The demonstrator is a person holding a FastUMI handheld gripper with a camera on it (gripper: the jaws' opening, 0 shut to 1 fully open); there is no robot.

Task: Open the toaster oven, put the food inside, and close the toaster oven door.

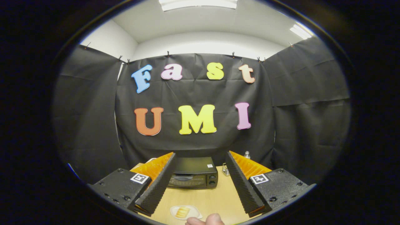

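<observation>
Looking forward along my gripper [200, 182], I log its two fingers spread wide apart with nothing between them but bare table.

Item one: toaster oven [193, 176], count one. It sits on the wooden table [215, 197] beyond the fingertips, framed in the gap between them, near the black cloth wall. Its long axis runs side to side across my line of sight; the door faces toward me and appears closed. Two knobs [212, 180] sit stacked at the front's right end. A small white tag sits on its dark top.

Item two: food [182, 212], count one piece, pale yellow and ridged, lying on a small white plate [193, 215]. The plate rests on the table close in, below and between the fingers, well apart from the oven. The piece's long axis tilts slightly, running roughly toward the oven.

Item three: a person's fingertips [204, 220], just beside the plate's near edge.

Item four: small glassy objects [225, 170] to the right of the oven, one more [247, 154] behind the right finger; too small to identify.
</observation>
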